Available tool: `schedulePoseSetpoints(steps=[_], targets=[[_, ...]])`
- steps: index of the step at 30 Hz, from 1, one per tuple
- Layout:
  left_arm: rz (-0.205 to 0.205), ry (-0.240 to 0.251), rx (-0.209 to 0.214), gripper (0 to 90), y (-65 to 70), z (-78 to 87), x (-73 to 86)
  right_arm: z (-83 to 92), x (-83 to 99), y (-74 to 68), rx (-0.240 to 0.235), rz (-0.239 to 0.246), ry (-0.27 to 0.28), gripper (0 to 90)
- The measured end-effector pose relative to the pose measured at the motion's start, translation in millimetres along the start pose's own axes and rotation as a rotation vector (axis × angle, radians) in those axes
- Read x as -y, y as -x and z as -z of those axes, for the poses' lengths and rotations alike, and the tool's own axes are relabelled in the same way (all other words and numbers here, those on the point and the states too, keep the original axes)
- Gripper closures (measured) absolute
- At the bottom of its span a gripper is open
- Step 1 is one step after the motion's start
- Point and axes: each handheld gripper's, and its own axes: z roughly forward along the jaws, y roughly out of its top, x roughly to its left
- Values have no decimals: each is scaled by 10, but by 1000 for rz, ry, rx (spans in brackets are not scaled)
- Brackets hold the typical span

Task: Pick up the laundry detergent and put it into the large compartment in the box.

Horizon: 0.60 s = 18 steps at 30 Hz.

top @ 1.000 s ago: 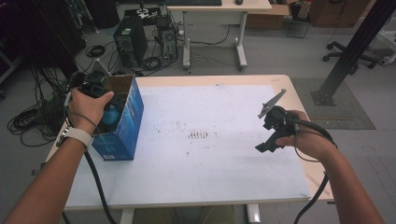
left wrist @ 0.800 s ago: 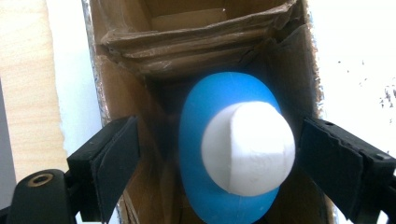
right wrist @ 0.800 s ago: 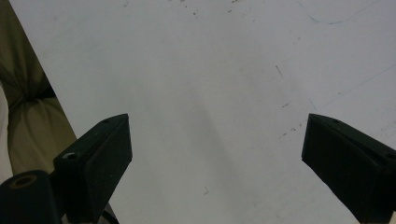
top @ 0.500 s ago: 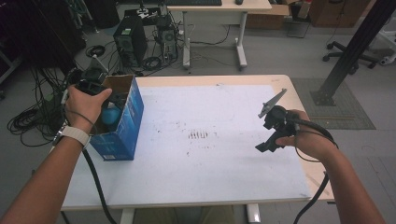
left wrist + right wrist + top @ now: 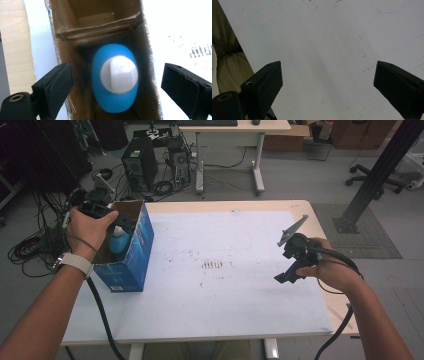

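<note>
Flanking the blue bottle (image 5: 115, 77) inside the box (image 5: 135, 255), left gripper (image 5: 117, 82) fingers just spread.

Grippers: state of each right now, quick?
Left gripper: open, jaws have just been opening, either side of the blue bottle in the box, not gripping it.
Right gripper: open, holding nothing.

Left gripper (image 5: 97, 207) and right gripper (image 5: 295, 262): black bodies, blocky black jaws, trailing black cables. Right unit carries a grey three-cornered plate (image 5: 292, 230). White wristband (image 5: 75, 263) on left wrist; forearms unsleeved.
</note>
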Motion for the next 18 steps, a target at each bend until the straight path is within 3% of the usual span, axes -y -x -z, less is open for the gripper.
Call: schedulePoseSetpoints(steps=[18], targets=[[-51, 20, 16, 107, 74, 182, 0, 19, -27, -27, 0, 2, -1, 88]])
